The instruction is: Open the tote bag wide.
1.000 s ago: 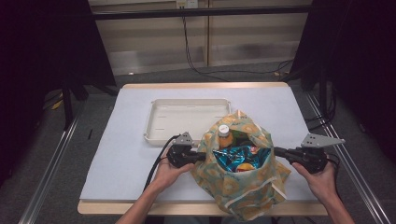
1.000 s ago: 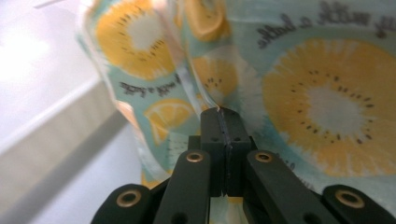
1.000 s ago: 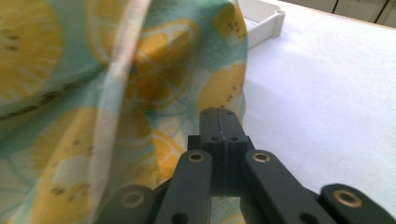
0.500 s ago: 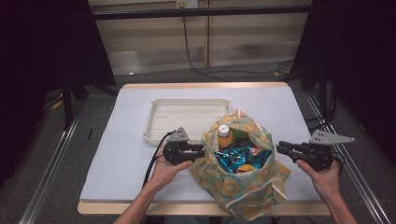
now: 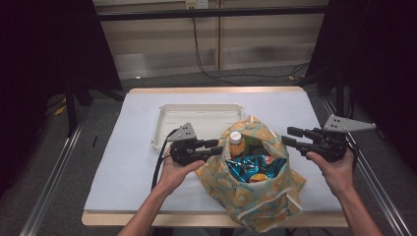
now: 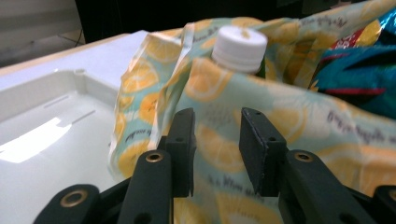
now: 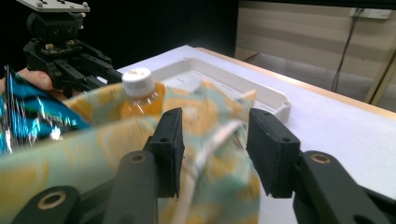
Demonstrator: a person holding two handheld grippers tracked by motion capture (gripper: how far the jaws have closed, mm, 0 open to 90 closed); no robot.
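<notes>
1. The table (image 5: 133,162) carries a lemon-print bag (image 5: 255,196) at its near edge.
2. Beyond the bag's far-left corner lies a white tray (image 5: 196,120).
3. The bag stands open, holding a white-capped bottle (image 5: 236,142) and blue snack packets (image 5: 251,164).
4. The left gripper (image 5: 216,147) sits just left of the bag; its jaws have just been opening and grip nothing.
5. The right gripper (image 5: 290,136) hangs just right of the bag, jaws likewise just opened, released.

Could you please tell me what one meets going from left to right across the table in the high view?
left gripper → orange bottle → blue snack packet → right gripper
</notes>
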